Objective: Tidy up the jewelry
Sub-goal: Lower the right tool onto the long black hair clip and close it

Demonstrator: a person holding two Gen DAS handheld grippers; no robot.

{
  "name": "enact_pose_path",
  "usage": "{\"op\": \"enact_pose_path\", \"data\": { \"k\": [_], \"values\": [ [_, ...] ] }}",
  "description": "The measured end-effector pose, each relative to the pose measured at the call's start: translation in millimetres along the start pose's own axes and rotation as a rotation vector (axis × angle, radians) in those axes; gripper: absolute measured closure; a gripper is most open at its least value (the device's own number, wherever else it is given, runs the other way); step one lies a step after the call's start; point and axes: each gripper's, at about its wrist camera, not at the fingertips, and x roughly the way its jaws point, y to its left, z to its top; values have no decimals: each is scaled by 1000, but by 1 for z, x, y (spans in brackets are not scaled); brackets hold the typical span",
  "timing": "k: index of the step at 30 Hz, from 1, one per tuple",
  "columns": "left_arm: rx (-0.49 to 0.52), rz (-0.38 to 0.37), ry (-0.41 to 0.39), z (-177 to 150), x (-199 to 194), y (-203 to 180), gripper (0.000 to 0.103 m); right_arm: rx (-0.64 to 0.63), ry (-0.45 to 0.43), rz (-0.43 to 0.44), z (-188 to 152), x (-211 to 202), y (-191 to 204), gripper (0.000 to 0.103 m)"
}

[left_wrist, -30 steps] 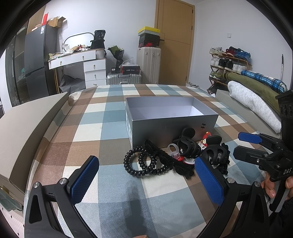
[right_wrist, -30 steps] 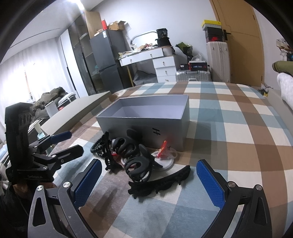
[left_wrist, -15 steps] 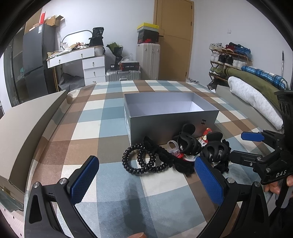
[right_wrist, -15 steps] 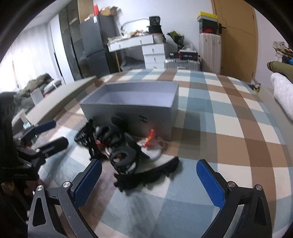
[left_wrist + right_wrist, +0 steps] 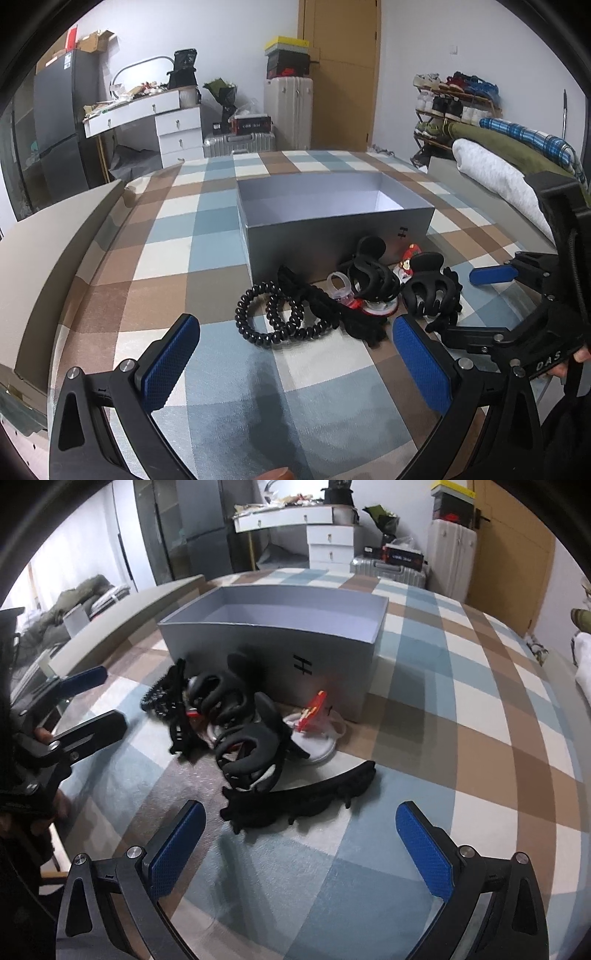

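A heap of hair accessories lies on the checked bedspread in front of an open grey box [image 5: 332,236] [image 5: 258,653]. It holds black coil hair ties [image 5: 280,314], two black claw clips [image 5: 373,280] [image 5: 255,753], a long black toothed clip [image 5: 306,801] and a red clip [image 5: 314,709]. My left gripper [image 5: 295,360] [image 5: 99,705] stands open just short of the coil ties. My right gripper [image 5: 301,849] [image 5: 476,302] is open too, close in front of the long toothed clip. Neither holds anything.
The box is empty inside. A beige bed board [image 5: 55,258] runs along the left edge. Rolled blankets [image 5: 498,173] lie at the right. A white dresser [image 5: 173,125], suitcases [image 5: 288,110] and a shoe rack [image 5: 454,107] stand beyond the bed.
My right gripper has come lower and nearer to the heap, which now looms larger in its view. The left gripper has barely shifted. Both stayed open.
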Motion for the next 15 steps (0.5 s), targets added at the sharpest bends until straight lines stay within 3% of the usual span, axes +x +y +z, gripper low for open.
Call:
{"op": "enact_pose_path", "data": {
  "k": [6,13,15],
  "values": [
    [21,-23,62,1,8,-5,1,-4,38,-20,3,8,-1,0],
    [47,-21,68,0,7,-10,1,-45,0,-34,1,2,6,31],
    [45,-21,67,0,7,-9,1,-44,-8,-32,0,1,6,31]
  ]
}}
